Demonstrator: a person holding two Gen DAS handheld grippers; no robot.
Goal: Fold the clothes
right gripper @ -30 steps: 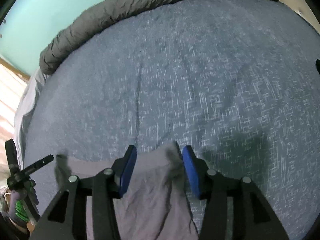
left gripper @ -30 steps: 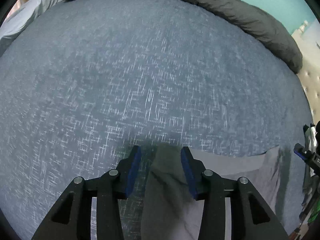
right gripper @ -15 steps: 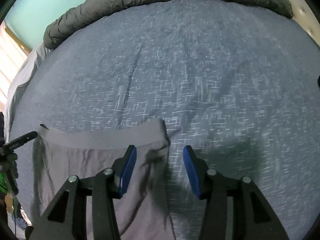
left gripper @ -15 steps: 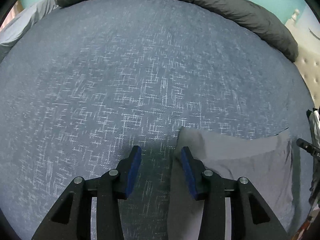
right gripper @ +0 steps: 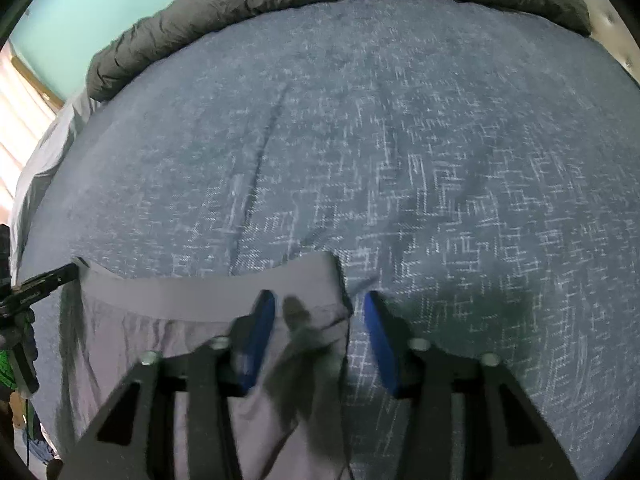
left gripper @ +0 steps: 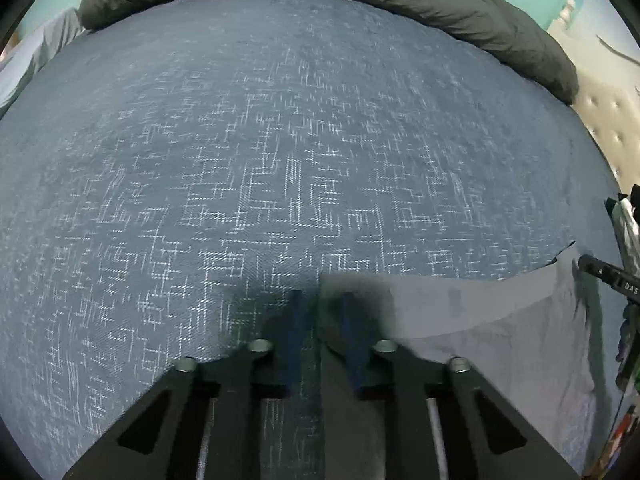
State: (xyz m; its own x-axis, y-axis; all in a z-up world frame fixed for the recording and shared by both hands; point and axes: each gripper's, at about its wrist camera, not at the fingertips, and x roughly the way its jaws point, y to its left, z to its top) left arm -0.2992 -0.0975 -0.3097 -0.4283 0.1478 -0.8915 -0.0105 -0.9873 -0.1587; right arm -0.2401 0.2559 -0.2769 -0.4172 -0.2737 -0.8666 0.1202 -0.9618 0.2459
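Note:
A grey garment (left gripper: 480,320) with a broad waistband lies flat on the blue patterned bedspread (left gripper: 280,160). My left gripper (left gripper: 322,320) points down at its left top corner. Its jaws are closing and blurred, with the garment's edge in the narrow gap between them. In the right wrist view the same garment (right gripper: 160,320) fills the lower left. My right gripper (right gripper: 318,320) straddles its right top corner, where a small dark fold of cloth stands up. Those jaws are closing too, and the pads stand clear of the cloth.
A rolled dark grey duvet (left gripper: 440,4) borders the far side of the bed, under a teal wall. A tufted headboard (left gripper: 612,120) is at the right and a pale sheet (left gripper: 40,52) at the left. The bedspread (right gripper: 440,140) stretches wide beyond the garment.
Both grippers have sunk toward the bed. The garment, bunched between the fingers a second ago, now lies spread flat. Both pairs of jaws have narrowed, the left far more.

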